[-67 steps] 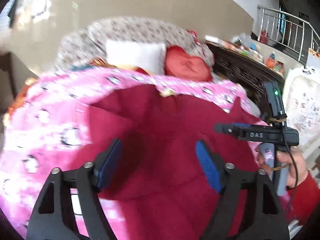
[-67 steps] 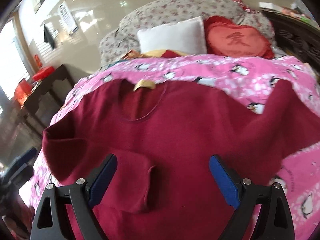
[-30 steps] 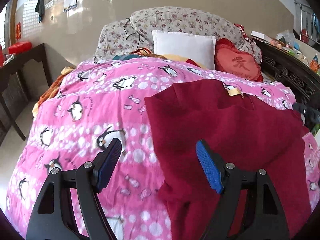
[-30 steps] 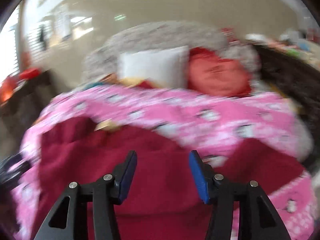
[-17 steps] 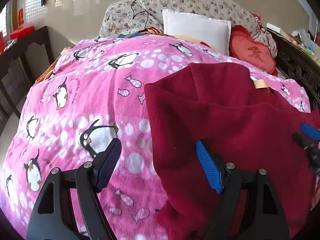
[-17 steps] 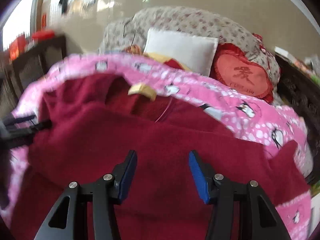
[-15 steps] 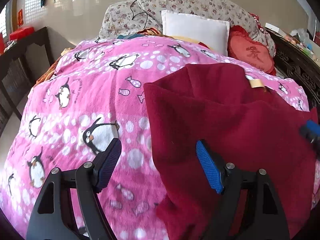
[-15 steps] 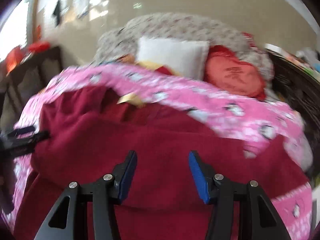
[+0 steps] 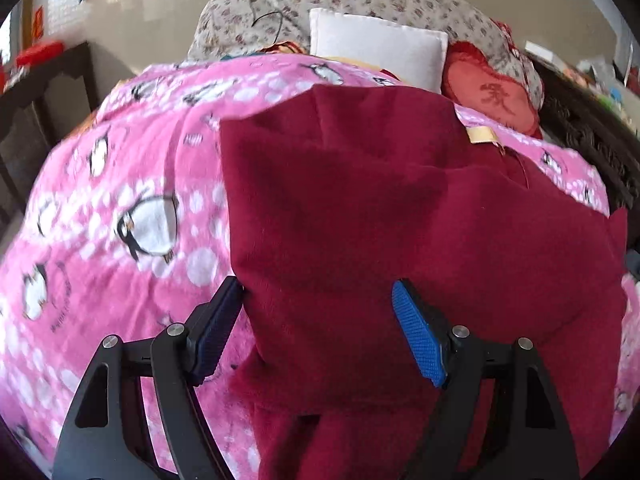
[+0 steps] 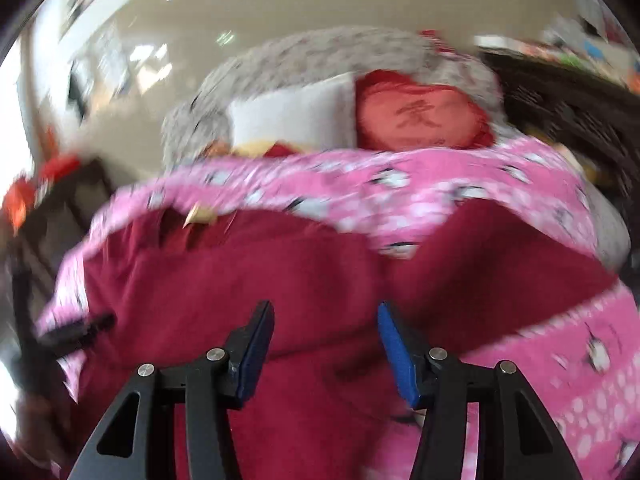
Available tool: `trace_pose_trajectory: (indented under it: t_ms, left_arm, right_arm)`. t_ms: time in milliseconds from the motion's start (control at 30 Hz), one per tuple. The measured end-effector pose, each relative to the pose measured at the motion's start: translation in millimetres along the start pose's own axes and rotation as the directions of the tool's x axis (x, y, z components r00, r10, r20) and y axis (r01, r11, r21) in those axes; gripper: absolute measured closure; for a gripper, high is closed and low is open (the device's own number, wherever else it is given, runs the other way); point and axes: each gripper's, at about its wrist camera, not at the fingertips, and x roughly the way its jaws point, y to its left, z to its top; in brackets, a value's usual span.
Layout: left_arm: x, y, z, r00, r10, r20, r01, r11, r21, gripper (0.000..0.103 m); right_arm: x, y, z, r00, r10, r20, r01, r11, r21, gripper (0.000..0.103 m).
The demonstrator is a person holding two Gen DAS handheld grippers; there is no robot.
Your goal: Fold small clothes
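Observation:
A dark red sweater [image 9: 380, 216] lies spread on the pink penguin blanket [image 9: 132, 216], its left side folded over the body, a tan neck label [image 9: 482, 135] at the far end. My left gripper [image 9: 320, 328] is open, its jaws straddling the sweater's left folded edge low over the cloth. In the blurred right wrist view my right gripper [image 10: 324, 348] is open over the sweater [image 10: 248, 288], with the right sleeve [image 10: 500, 264] stretching out to the right. The left gripper [image 10: 76, 332] shows at that view's left edge.
A white pillow [image 9: 380, 50], a red heart cushion [image 9: 492, 96] and a floral quilt [image 9: 360, 0] lie at the head of the bed. Dark wooden furniture [image 9: 44, 92] stands on the left, a carved dark frame [image 9: 588, 136] on the right.
My left gripper has moved right and forward, now astride the sweater's folded left edge. My right gripper has swung right toward the spread right sleeve, still half-open; its view is blurred by motion.

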Motion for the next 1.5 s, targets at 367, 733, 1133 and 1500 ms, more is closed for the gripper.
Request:
trace_pose_trajectory:
  t_ms: [367,733,1133,1500]
  left_arm:
    - [6.1,9.2,-9.8,0.999,-0.050,0.015,0.051,0.996,-0.069,0.024]
    - [7.5,13.8,-10.9,0.998,-0.068,0.019,0.069,0.994,-0.080,0.023]
    - [-35.9,48.4,4.8,0.989,-0.083,0.123,0.086,0.996,-0.024,0.023]
    - [-52.5,117.8,11.8,0.969,-0.169,0.181,0.201,0.963,-0.178,0.023]
  right_arm:
    - [0.5,-209.3,-35.0,0.999,-0.049,0.012,0.029,0.763,0.646,0.050]
    - [47.8,-256.0,-25.3,0.994,0.028,0.105,-0.095,0.689,0.718,0.095]
    - [-126.6,-93.4,56.4,0.881,0.094,0.464,-0.190,0.968,0.165,0.096]
    - [19.4,205.3,-1.8,0.897,0.414,-0.153,-0.441,0.819,-0.367,0.087]
